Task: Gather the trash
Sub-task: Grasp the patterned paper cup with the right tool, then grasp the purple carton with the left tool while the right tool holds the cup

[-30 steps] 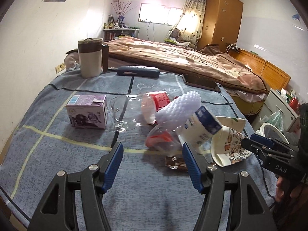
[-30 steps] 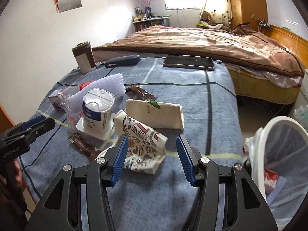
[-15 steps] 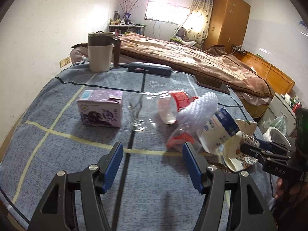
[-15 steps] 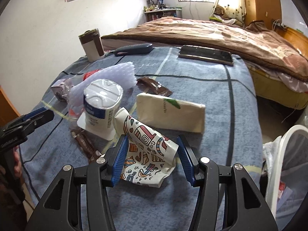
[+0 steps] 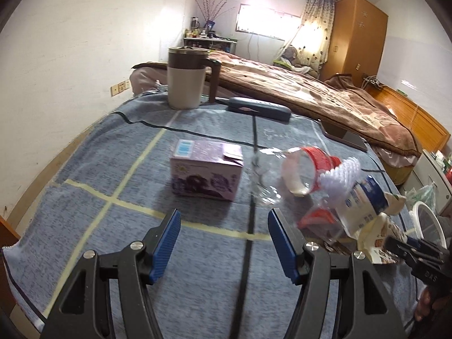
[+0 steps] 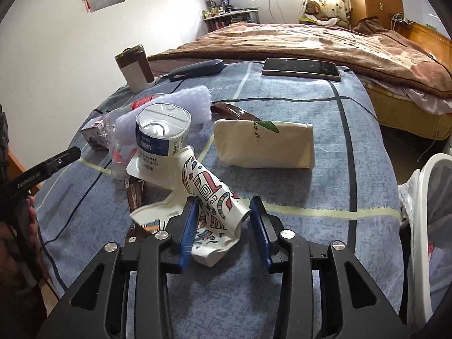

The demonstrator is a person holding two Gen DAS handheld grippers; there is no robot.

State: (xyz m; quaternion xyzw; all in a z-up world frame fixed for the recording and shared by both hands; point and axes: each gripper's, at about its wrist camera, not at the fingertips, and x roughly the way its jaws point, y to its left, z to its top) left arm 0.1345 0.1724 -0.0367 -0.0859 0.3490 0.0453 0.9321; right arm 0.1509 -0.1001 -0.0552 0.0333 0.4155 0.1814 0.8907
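Trash lies on a blue-covered table (image 5: 84, 197). A purple carton (image 5: 205, 175) sits just ahead of my open, empty left gripper (image 5: 221, 226). Right of it lie a clear plastic bottle with a red label (image 5: 293, 173), white foam netting (image 5: 343, 173) and a blue-white yogurt cup (image 5: 364, 204). In the right wrist view my right gripper (image 6: 223, 214) has its jaws around a crushed patterned paper cup (image 6: 210, 197), still slightly apart. The yogurt cup (image 6: 162, 134), a cream pouch (image 6: 264, 144) and brown wrappers (image 6: 134, 195) lie beyond.
A white mesh bin (image 6: 429, 226) stands off the table's right edge. At the far end of the table are a brown-and-white mug (image 5: 186, 79), a dark blue case (image 5: 258, 108) and a phone (image 6: 301, 69). A bed lies behind.
My left gripper has swung left, from the bottle pile to the purple carton. My right gripper has moved forward onto the patterned cup and its jaws have narrowed around it.
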